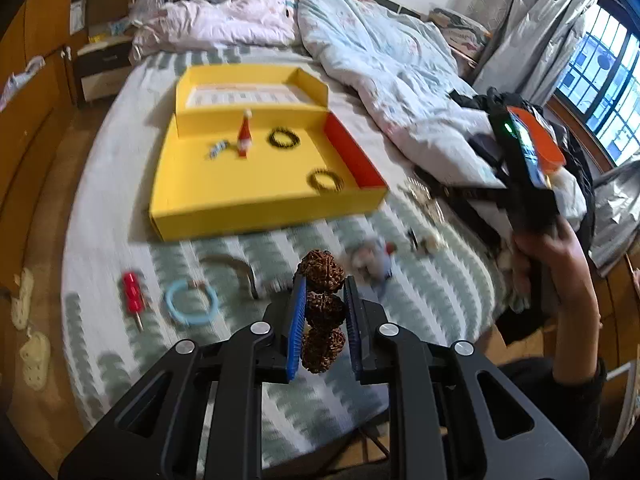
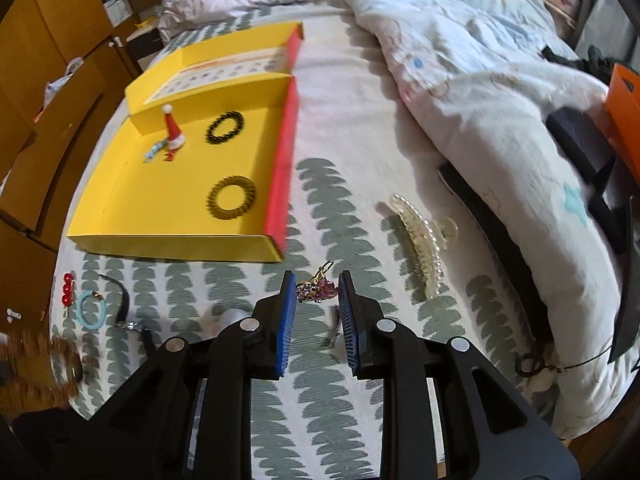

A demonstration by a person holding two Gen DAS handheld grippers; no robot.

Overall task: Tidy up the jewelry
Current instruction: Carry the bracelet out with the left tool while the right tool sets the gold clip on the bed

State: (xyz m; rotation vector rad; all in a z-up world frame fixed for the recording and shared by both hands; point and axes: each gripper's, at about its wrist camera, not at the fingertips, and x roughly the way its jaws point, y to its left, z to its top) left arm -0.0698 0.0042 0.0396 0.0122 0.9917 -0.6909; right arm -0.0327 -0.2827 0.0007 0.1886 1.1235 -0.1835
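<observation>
Jewelry here means a brown bead bracelet [image 1: 322,312], at lower centre of the left wrist view, clamped between the left gripper [image 1: 323,292] pads. I judge it should be carried over the near wall of the yellow box [image 1: 256,212] at upper left and let go clear of the two hair rings inside. In the right wrist view, the right gripper [image 2: 317,289] stands apart and empty around a small pink charm [image 2: 316,290] on the bedsheet; a clear claw clip [image 2: 420,240] lies just right.

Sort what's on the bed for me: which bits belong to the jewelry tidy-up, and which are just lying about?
Job:
yellow box
brown bead bracelet in left claw
gold charm by right claw
clear hair clip
blue ring

Lying about:
quilt
orange box
</observation>
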